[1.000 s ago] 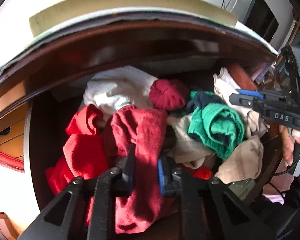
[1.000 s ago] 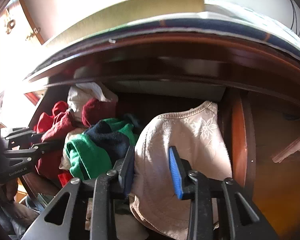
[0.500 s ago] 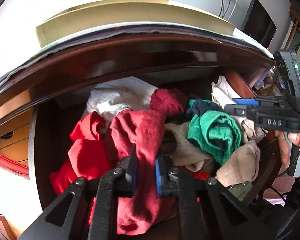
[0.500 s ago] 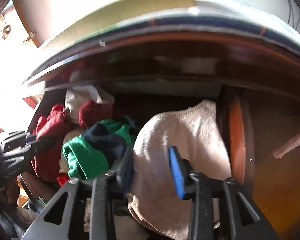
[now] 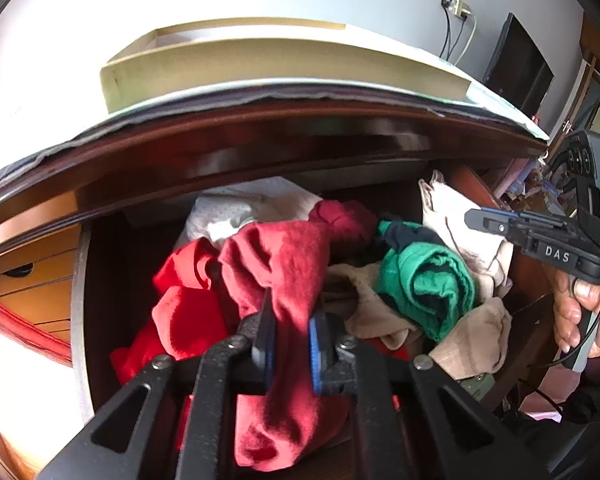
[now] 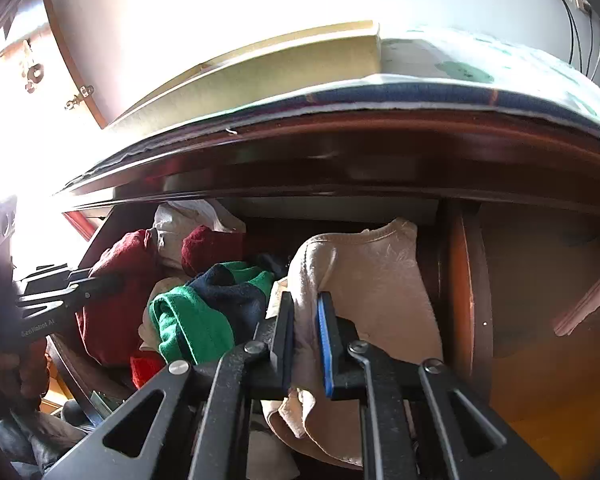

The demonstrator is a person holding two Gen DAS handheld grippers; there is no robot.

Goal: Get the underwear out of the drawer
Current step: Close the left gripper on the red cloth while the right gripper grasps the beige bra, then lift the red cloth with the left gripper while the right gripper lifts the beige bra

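While both tongs pinch cloth to lift it from the drawer (image 5: 100,280) | left tongs (image 5: 290,344) clamped on dark red underwear (image 5: 284,264) | right tongs (image 6: 305,344) clamped on beige underwear (image 6: 372,280).

I see a flat pale-yellow cardboard box (image 5: 260,68) lying on the blue-edged patterned cloth (image 6: 480,80) that covers the top of the dark wooden dresser (image 5: 260,144). Far right, a black flat screen (image 5: 518,76) leans on the grey wall, near a white wall socket (image 5: 458,6) with dangling cables.
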